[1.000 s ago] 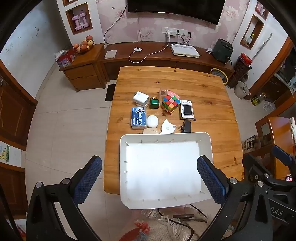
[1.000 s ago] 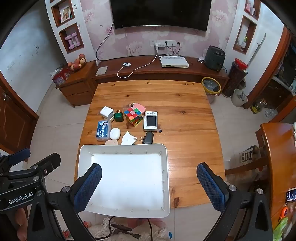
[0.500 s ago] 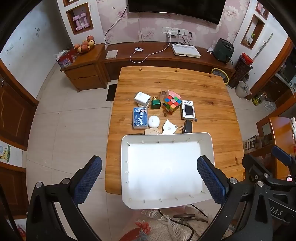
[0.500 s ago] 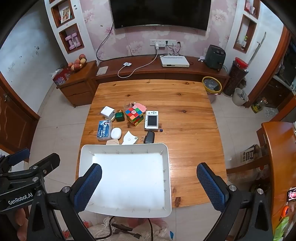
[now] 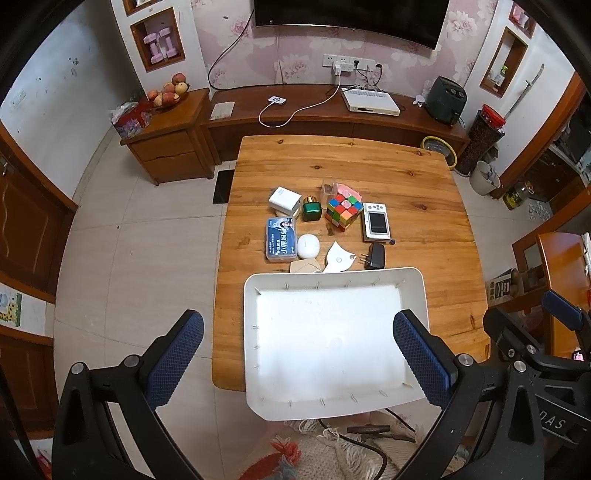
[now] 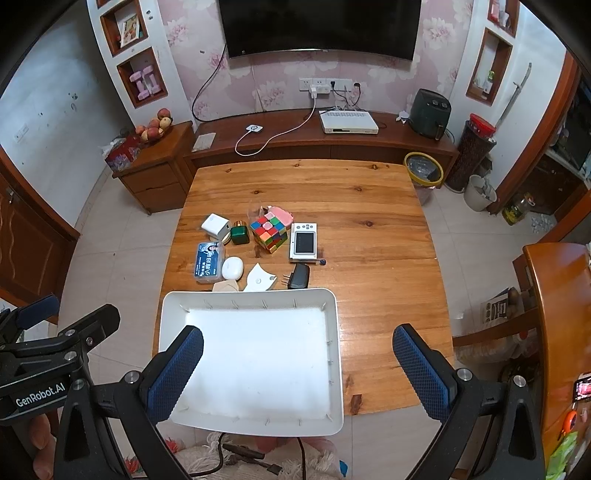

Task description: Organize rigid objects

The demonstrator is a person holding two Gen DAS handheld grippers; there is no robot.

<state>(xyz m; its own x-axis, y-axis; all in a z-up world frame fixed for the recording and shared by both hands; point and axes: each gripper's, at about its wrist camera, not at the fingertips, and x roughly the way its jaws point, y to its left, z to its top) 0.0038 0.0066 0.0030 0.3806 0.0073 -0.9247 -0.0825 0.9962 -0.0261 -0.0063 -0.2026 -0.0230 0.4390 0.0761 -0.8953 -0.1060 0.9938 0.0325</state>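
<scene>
The white tray (image 5: 334,275) spans the near end of the surface (image 5: 417,192), its far rim just beside the packed cluster around the puzzle cube (image 5: 343,211), while bare wood lies open beyond the cluster and to its right.

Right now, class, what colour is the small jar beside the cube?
Dark green with a gold cap; right wrist view.

Pink floral wall (image 6: 280,85) behind a television (image 6: 319,27), tiled floor (image 5: 147,254).
</scene>
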